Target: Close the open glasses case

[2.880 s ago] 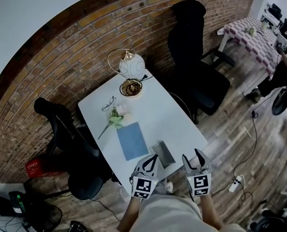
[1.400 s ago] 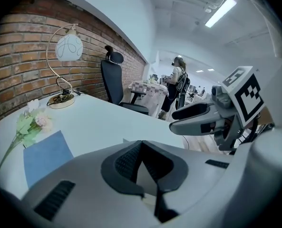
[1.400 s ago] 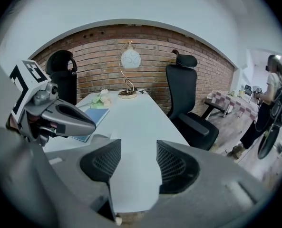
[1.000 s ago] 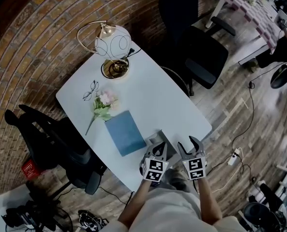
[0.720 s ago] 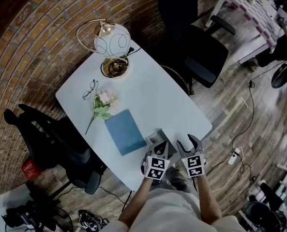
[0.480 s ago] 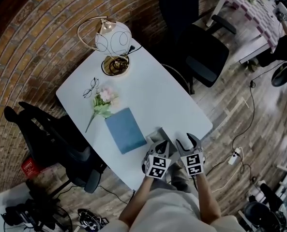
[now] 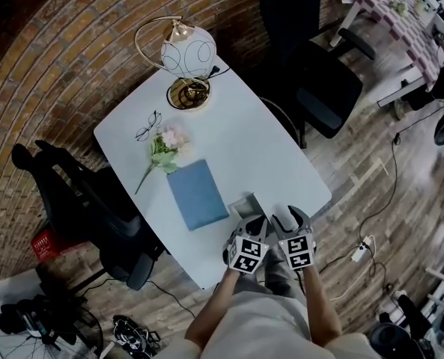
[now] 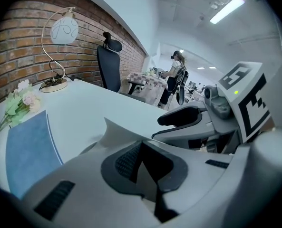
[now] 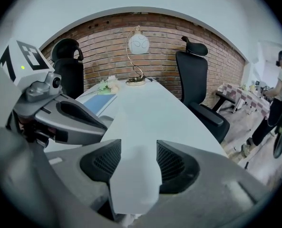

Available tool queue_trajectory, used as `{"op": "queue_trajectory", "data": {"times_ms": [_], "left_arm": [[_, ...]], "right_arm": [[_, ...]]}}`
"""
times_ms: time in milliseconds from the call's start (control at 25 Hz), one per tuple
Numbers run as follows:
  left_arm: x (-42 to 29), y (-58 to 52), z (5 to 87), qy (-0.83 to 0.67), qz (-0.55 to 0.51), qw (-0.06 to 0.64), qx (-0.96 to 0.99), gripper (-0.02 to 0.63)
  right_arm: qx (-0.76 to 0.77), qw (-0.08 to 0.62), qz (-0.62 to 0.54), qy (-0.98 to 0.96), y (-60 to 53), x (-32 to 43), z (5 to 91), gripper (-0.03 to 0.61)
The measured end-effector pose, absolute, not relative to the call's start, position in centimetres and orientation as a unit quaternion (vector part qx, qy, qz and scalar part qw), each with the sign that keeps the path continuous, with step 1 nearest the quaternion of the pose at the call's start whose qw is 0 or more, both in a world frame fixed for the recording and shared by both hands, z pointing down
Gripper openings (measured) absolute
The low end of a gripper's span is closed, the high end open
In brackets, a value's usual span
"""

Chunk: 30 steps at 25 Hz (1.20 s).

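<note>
The grey glasses case (image 7: 244,203) lies near the front edge of the white table (image 7: 229,140), its lid partly raised. My left gripper (image 7: 253,221) reaches the case's near end. In the left gripper view its jaws (image 8: 141,148) are pinched together on a thin pale edge, and the case lid (image 8: 119,129) rises just beyond them. My right gripper (image 7: 290,217) hovers just right of the case, open, with only bare table between its pads (image 9: 137,148). Each gripper shows in the other's view: the right one's fingers (image 8: 181,118) and the left one's fingers (image 9: 69,112).
A blue notebook (image 7: 198,194) lies left of the case. Behind it are a pink flower sprig (image 7: 162,149), spectacles (image 7: 148,127) and a globe lamp (image 7: 188,54). Black office chairs (image 7: 323,77) stand at both sides. A person (image 8: 175,77) stands far off.
Both grippers have moved forward and closer together at the case. The left one's jaws have closed on the case's near edge, and the lid stands higher than before.
</note>
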<state>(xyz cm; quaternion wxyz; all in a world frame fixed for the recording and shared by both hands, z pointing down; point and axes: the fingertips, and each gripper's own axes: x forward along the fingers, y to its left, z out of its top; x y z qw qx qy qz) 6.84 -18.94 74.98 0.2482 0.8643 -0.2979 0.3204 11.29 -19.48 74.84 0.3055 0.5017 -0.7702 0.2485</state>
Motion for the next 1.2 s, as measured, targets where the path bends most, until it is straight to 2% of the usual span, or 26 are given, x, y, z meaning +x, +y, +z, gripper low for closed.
{"op": "queue_trajectory", "data": {"times_ms": [1200], "left_arm": [[4.8,-15.6,74.4,-0.334,0.304,0.243,0.858,0.003]], "right_arm": [[0.465,0.302,0.217,-0.803,-17.0,8.8,73.4,0.235]]}}
